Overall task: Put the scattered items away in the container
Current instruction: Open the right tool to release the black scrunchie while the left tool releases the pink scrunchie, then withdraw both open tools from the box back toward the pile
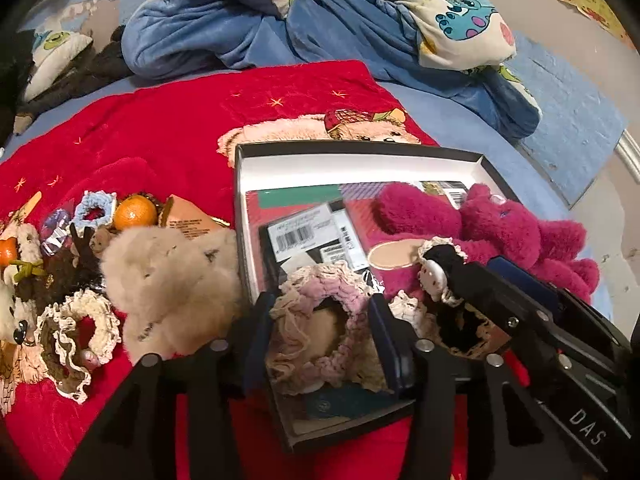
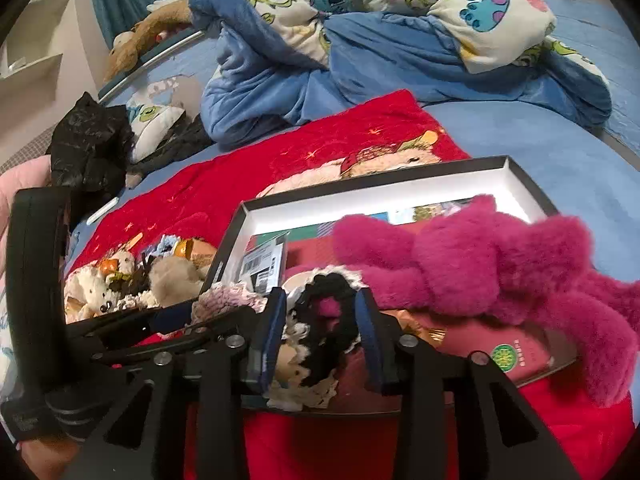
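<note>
Over the near corner of the shallow black cardboard box with a white lining (image 1: 362, 160), the left claw (image 1: 320, 320) is standing partly released around a pink and cream crocheted scrunchie (image 1: 320, 300). Just beside it, the right claw (image 2: 322, 320) is standing partly released around a black crocheted scrunchie with cream trim (image 2: 320, 320). A fuzzy magenta plush toy (image 2: 500, 260) is lying in the box on the red embroidered blanket (image 1: 160, 128), while more scrunchies and a beige plush toy (image 1: 172, 280) are lying scattered left of it.
</note>
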A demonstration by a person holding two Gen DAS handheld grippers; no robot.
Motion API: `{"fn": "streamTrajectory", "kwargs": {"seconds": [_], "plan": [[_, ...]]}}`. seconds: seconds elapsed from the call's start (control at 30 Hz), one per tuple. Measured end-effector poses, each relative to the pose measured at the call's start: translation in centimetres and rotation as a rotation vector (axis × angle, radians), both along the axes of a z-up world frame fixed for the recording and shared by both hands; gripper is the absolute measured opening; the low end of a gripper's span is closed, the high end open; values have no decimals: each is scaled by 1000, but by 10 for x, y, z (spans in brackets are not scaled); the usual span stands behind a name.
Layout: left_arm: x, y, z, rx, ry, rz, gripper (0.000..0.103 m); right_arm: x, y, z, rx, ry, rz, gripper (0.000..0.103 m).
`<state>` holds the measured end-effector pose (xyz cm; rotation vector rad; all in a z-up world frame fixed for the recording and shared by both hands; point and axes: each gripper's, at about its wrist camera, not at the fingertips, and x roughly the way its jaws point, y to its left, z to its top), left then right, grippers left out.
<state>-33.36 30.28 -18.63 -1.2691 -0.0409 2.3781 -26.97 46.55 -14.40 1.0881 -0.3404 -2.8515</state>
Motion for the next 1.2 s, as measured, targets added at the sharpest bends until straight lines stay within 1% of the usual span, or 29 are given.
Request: {"fn": "streamTrajectory", "kwargs": {"seconds": [0.07, 0.1, 0.17, 0.2, 0.23, 0.27, 0.3, 0.33, 0.37, 0.4, 0.43, 0.47, 0.6, 0.67, 0.8, 0.9, 1.03, 1.2], "plan": [[0, -1, 1, 22, -9, -1, 58, 2, 5, 2, 4, 0, -25, 50], [1, -1, 3, 35, -6, 1, 62, 2, 8, 3, 1, -2, -34, 52], [2, -1, 5, 51, -3, 3, 68, 5, 15, 5, -15, -2, -48, 64], [3, -1, 7, 62, -3, 2, 73, 6, 18, 6, -16, -2, -58, 67], [3, 0, 8, 71, -2, 3, 78, 7, 21, 7, -17, -1, -66, 73], [3, 0, 10, 80, -2, 4, 80, 10, 25, 10, -21, 2, -78, 75], [4, 0, 12, 88, -2, 4, 87, 11, 28, 11, -24, 6, -86, 80], [3, -1, 15, 70, 4, 27, 103, 13, 31, 13, -27, 10, -95, 86], [3, -2, 17, 45, 12, 62, 103, 15, 35, 15, -32, 13, -108, 93], [3, -5, 19, 54, 11, 57, 103, 16, 38, 17, -40, 15, -113, 96], [3, -7, 20, 84, -1, 41, 103, 18, 41, 18, -51, 19, -114, 101], [3, -7, 22, 99, -9, 37, 103, 19, 43, 21, -56, 20, -115, 103], [12, -1, 29, 18, 27, 21, 103, 21, 33, 33, -31, 32, -93, 103], [14, -2, 34, 18, 29, 18, 103, 21, 25, 39, -27, 40, -81, 103], [19, -14, 45, -10, 49, 35, 103, 22, 12, 48, -8, 41, -61, 103], [22, -27, 57, -40, 74, 51, 103, 26, 5, 56, 1, 49, -58, 103], [27, -49, 72, -54, 99, 81, 103, 30, -4, 68, -9, 67, -59, 103], [34, -86, 92, -82, 134, 124, 103, 33, -31, 85, 7, 86, -26, 103]]}}
